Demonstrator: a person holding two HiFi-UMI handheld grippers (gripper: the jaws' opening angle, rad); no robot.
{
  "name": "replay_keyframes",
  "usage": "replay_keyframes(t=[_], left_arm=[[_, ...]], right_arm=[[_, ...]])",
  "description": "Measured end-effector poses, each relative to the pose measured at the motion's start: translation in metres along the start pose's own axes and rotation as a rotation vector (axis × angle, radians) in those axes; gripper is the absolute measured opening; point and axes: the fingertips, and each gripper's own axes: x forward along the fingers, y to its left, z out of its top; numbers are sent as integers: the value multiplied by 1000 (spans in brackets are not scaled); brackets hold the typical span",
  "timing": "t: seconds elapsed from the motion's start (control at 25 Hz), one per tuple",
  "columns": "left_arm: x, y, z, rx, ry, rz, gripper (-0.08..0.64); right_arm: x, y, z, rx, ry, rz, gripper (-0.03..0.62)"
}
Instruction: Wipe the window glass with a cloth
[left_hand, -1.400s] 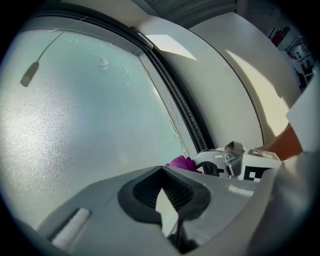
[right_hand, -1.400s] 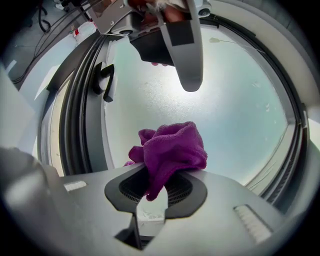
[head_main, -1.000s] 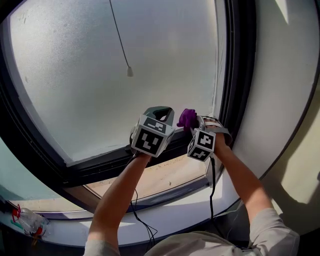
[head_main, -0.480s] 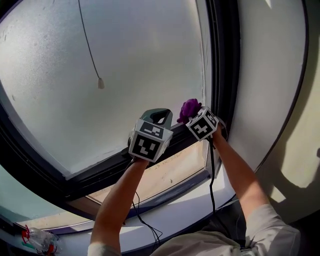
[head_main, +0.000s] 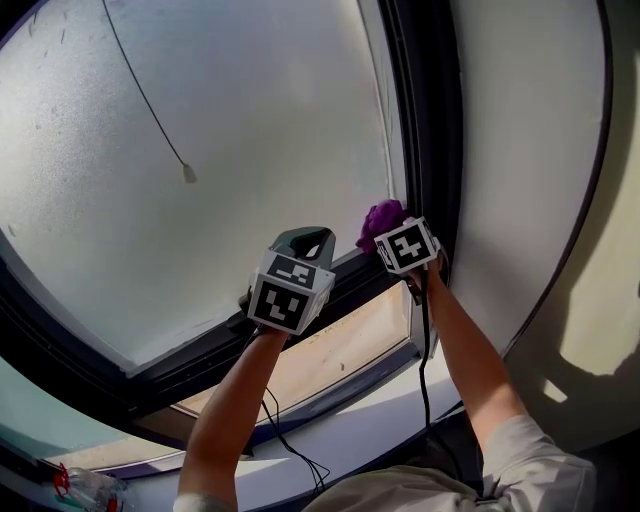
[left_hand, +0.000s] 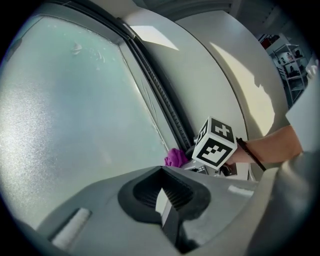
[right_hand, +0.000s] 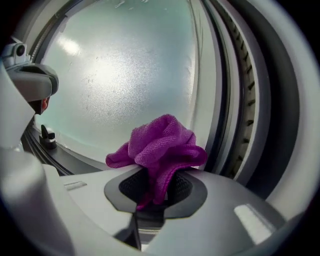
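Note:
The frosted window glass (head_main: 220, 130) fills the upper left of the head view. My right gripper (head_main: 392, 232) is shut on a bunched purple cloth (head_main: 381, 219) held at the glass's lower right corner, beside the dark frame. In the right gripper view the purple cloth (right_hand: 159, 150) bulges out of the jaws in front of the window glass (right_hand: 125, 70). My left gripper (head_main: 310, 243) hangs just left of it, near the bottom frame, shut with nothing between its fingers. From the left gripper view the purple cloth (left_hand: 174, 157) peeks out beside the right gripper's marker cube (left_hand: 215, 143).
A blind cord with a small weight (head_main: 187, 173) hangs in front of the glass. The dark window frame (head_main: 425, 130) runs up the right side, with a pale wall (head_main: 530, 150) beyond. A sunlit sill (head_main: 330, 350) lies below the frame. Cables (head_main: 285, 450) trail from both grippers.
My right gripper with the cloth has risen a little along the glass's right edge. The head view has swung right, so the cord and frame sit further left. The left gripper stayed low.

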Motion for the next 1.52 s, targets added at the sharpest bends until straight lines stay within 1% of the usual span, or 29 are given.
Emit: replay_keyframes(t=[0.32, 0.48, 0.56, 0.72, 1.0, 1.16, 1.32, 1.52], left_arm=[[1, 2, 1, 11, 2, 0, 2], [0, 5, 8, 12, -9, -2, 2], [1, 6, 13, 24, -15, -1, 2], [2, 3, 21, 32, -32, -10, 2], [-1, 4, 27, 50, -34, -12, 2], [-4, 6, 31, 64, -39, -9, 2], [-8, 10, 36, 79, -41, -4, 2], [-11, 10, 41, 73, -37, 3, 2]], right_arm=[[-4, 5, 10, 34, -53, 78, 104], [-11, 8, 27, 61, -140, 102, 104], [-15, 9, 40, 65, -172, 99, 104], [-25, 4, 53, 58, -186, 68, 104], [-40, 0, 84, 74, -276, 65, 104], [-53, -2, 110, 113, -365, 66, 104], [-62, -5, 131, 176, -432, 86, 104], [-76, -9, 152, 233, -523, 91, 104]])
